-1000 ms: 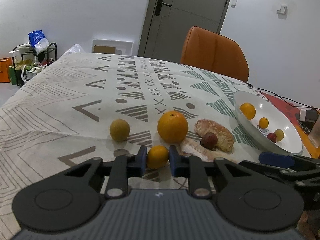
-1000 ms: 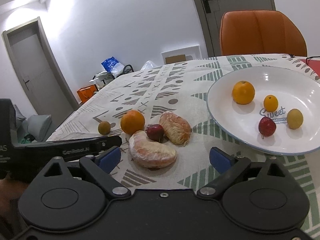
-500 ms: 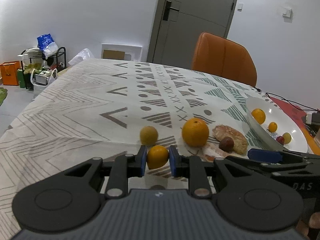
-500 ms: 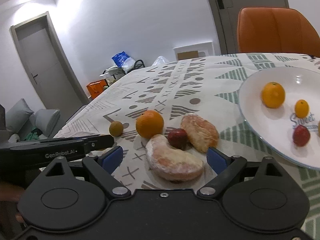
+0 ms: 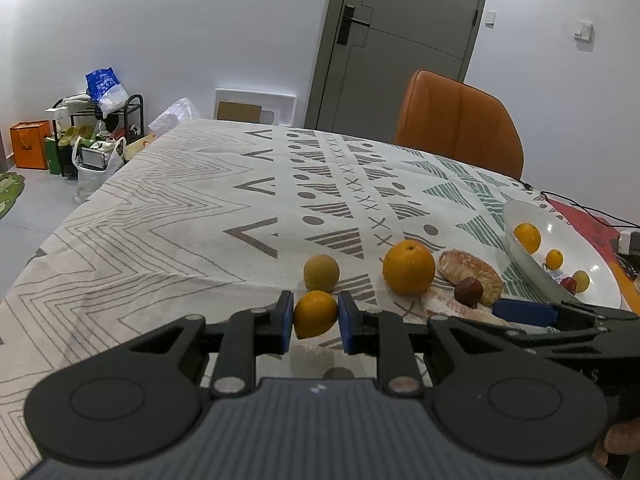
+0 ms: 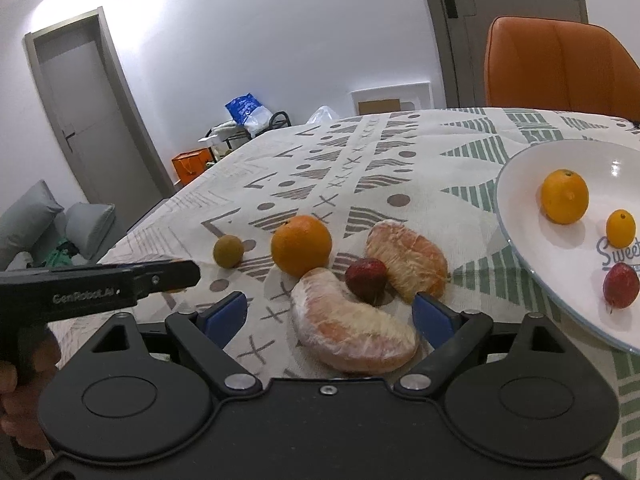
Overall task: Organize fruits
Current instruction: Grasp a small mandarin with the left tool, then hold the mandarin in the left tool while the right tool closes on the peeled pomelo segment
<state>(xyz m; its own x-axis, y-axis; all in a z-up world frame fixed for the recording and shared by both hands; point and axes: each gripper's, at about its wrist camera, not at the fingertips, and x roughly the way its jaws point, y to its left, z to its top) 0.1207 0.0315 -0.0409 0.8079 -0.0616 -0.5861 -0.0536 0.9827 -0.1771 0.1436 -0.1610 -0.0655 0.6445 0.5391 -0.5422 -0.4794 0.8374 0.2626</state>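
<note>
The left gripper (image 5: pixel 315 316) has its blue pads clamped on a small orange citrus (image 5: pixel 315 313), one pad on each flank, the fruit raised clear of the cloth with a shadow below it. The fruit is near-round, smooth and glossy, with no marked long axis. Its destination, by judgement, is the white plate (image 5: pixel 520 256), which lies well off to the right of these jaws, at the right edge of the tabletop; the carry must cross over the loose fruit between. The right gripper (image 6: pixel 328 312) stands with its jaws spread wide and empty, straddling a peeled pomelo wedge (image 6: pixel 352 332) that lies directly ahead, its long axis running roughly across the gap from left-far to right-near. This gripper is the nearer of the two to the plate. The wedge is crescent-shaped, pale and membranous, likely soft under pressure. Touching it behind are a dark red, wrinkled small fruit (image 6: pixel 366 278) and a second pomelo wedge (image 6: pixel 408 260). Further left sit a large orange (image 6: pixel 301 245), dimpled and firm-looking, and a dull yellow-green round fruit (image 6: pixel 228 251) nearest the tabletop's left edge. The plate (image 6: pixel 520 248), glazed and shallow, already holds an orange, a small citrus, a red fruit and a pale yellow one. The tablecloth (image 5: pixel 168 232) is woven and patterned, offering some grip against rolling.
</note>
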